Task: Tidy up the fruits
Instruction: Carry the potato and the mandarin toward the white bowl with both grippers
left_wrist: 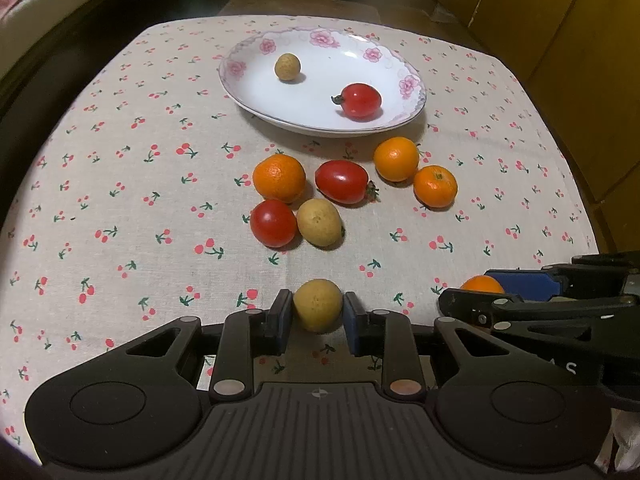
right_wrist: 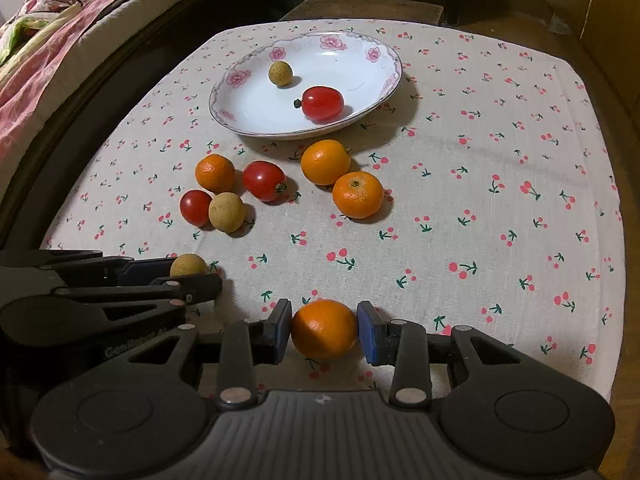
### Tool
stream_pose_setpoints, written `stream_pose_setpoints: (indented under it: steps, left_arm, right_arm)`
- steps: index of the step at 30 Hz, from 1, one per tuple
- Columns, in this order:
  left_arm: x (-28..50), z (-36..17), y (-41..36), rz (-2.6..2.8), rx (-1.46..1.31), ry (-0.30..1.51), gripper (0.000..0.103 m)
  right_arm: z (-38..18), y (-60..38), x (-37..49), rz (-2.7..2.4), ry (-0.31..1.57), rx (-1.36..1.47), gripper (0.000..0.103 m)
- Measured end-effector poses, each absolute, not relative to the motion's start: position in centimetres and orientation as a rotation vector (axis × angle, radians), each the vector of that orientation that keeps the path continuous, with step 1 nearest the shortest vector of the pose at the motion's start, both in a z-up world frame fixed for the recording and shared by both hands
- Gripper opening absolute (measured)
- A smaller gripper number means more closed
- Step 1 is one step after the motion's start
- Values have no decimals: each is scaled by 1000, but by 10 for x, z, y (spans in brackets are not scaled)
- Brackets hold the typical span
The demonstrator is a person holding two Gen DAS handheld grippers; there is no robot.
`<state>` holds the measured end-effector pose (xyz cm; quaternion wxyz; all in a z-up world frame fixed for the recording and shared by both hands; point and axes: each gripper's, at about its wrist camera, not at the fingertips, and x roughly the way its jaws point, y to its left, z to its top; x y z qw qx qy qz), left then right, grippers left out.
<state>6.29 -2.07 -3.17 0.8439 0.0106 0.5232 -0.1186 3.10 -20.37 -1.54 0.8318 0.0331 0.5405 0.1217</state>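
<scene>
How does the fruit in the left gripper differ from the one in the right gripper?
The longan in the left gripper is tan, speckled and dull; the orange in the right gripper is bright, smooth and glossier. The orange looks bigger, so its pads stand wider apart. Both are round and clamped between blue pads.

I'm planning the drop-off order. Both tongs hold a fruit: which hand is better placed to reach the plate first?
Neither clearly. The left tongs grip a longan, the right tongs a mandarin, side by side at the near edge. The plate sits slightly to the left, so marginally left.
</scene>
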Motion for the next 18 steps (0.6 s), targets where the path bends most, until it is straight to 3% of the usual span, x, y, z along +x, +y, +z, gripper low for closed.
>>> stream_pose_setpoints:
  steps: [6, 12, 18]
  left_arm:
    - [63, -32, -24, -253, 22, 1106, 42]
    - [61, -32, -25, -243, 32, 1105, 35]
    - [59, -30, -25, -240, 25, 1104, 34]
  right_arm:
    - [-16, -205, 31, 261, 1150, 78, 37]
    - [-14, -207, 31, 257, 1146, 84, 37]
    - [-13, -208, 29, 254, 1142, 81, 37]
